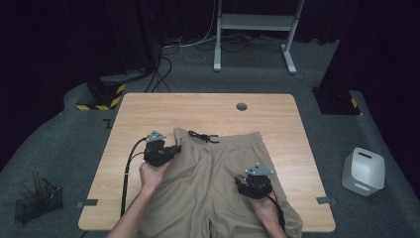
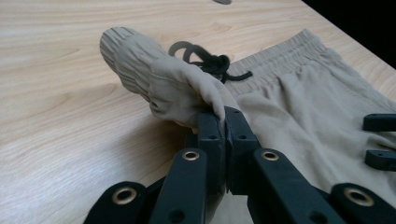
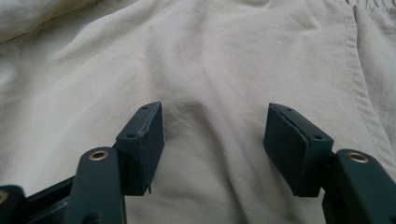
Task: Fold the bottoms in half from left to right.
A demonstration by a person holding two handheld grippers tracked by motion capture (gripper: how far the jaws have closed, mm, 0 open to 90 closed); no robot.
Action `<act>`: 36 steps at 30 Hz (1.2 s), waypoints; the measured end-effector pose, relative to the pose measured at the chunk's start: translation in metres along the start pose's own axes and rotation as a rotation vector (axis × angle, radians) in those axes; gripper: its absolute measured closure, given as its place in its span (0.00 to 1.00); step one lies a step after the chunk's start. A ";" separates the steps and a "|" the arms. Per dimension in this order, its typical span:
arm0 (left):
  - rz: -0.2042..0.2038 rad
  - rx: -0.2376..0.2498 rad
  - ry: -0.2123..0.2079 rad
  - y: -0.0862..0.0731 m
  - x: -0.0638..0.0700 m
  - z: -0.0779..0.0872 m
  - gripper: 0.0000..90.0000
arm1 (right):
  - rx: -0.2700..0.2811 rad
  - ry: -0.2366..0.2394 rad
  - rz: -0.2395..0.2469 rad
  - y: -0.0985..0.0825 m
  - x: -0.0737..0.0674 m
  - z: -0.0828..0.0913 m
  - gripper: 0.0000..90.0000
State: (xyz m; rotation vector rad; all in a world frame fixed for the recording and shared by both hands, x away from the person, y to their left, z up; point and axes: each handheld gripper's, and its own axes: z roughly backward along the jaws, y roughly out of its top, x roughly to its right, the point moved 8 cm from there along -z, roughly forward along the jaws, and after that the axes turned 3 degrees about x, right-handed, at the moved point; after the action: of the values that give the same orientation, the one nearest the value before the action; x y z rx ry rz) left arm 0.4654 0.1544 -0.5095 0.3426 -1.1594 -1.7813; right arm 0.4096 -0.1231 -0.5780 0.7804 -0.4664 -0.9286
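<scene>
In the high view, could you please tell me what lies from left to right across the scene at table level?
Wire basket → left hand-held gripper, shut on the shorts' waistband corner → black drawstring → right hand-held gripper, open over the shorts → white container.

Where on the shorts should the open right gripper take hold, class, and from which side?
Likely the right waistband corner of the shorts, approached from the table's right edge: its thick elastic rim lies flat there, mirroring the corner the left gripper pinches. The right gripper is open.
</scene>
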 end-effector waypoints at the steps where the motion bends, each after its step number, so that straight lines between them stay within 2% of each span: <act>1: -0.002 0.002 -0.005 0.001 0.003 0.000 0.97 | 0.000 0.000 0.000 0.000 0.000 0.000 0.42; 6: -0.022 0.014 -0.034 0.008 0.014 -0.001 0.97 | 0.000 0.000 0.000 0.000 0.000 0.000 0.42; 12: -0.069 0.017 -0.064 0.017 0.032 -0.003 0.97 | 0.000 0.000 0.000 0.000 0.000 0.000 0.42; 22: -0.104 0.013 -0.099 0.030 0.050 -0.009 0.97 | 0.000 0.001 0.000 0.000 0.000 0.000 0.42; 36: -0.161 0.000 -0.179 0.050 0.086 -0.030 0.97 | -0.001 0.000 0.000 0.000 0.000 0.000 0.42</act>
State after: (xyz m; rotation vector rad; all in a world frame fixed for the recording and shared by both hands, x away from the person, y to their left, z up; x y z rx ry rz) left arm 0.4691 0.0624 -0.4625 0.2878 -1.2877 -1.9849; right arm 0.4097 -0.1230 -0.5780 0.7801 -0.4658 -0.9287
